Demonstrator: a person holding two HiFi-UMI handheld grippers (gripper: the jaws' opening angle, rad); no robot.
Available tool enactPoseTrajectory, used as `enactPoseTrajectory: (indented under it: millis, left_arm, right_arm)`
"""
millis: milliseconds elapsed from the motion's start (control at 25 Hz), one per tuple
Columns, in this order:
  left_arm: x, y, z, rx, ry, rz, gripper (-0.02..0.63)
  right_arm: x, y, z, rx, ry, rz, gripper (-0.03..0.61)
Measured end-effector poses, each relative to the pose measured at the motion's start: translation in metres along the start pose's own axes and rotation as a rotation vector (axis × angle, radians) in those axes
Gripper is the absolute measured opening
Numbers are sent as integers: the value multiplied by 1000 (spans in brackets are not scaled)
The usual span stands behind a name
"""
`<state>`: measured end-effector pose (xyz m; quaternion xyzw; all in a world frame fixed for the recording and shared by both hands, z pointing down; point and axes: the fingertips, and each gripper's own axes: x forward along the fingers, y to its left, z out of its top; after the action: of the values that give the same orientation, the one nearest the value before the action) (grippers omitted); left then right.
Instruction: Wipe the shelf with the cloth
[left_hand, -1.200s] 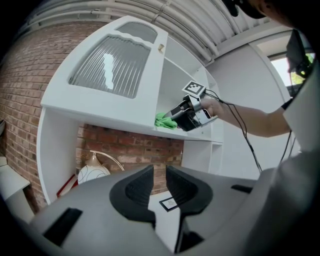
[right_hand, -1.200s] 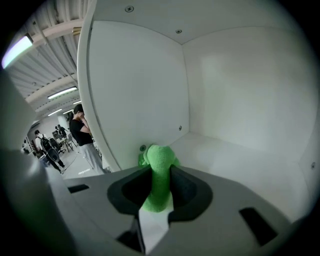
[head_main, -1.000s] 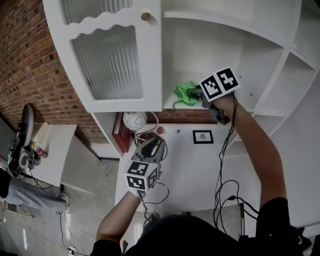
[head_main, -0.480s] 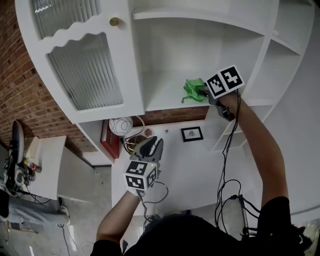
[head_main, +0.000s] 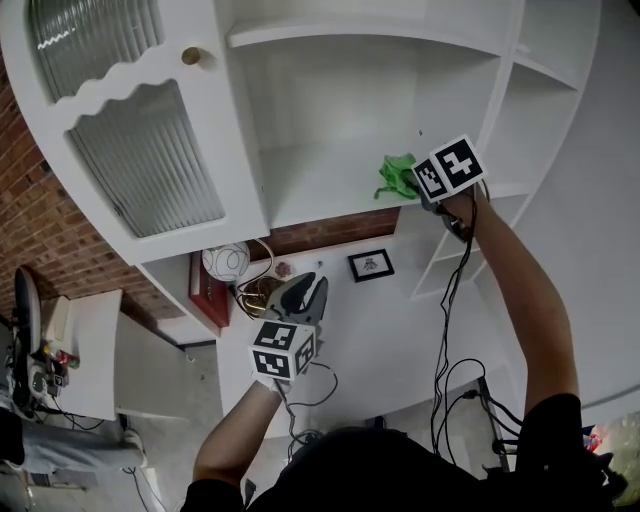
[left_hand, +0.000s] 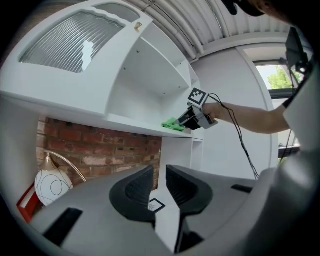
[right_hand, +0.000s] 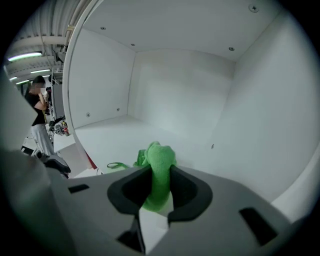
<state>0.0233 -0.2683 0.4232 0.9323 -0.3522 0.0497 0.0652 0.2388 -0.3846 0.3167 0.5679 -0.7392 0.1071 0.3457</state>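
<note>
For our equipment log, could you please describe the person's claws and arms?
The left claw and right claw are grey, each bearing a white cube of black square markers. A black cable leaves the right one. The sleeves are short and black.

Your right gripper is up at the green cloth on the white shelf, right end; left gripper hangs well below.

Ribbed-glass cabinet door with brass knob at left. Brick wall behind white desktop. Globe lamp and red book at desktop's back-left corner. Small framed picture near back edge. Person standing far off.
</note>
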Motion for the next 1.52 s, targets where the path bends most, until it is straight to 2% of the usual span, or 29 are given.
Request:
enactPoseTrajectory:
  millis: [240,840,1240,1520]
  left_arm:
    - [6,-5,-3,1,8,-34,77]
    - [19,-14,-8,4,11,-75,77]
    - [22,-14,-10,20,13,-85,77]
    - [21,-13,-13,14,16,-105,77]
  right_arm:
    - [-8,-16,-13,12,9,-62,91]
    - [-20,-37,-29,-98,39,-228,91]
    - [-22,-43,-35,-241,69,-360,91]
    - [-30,-49,-42,-397,126,-505,89]
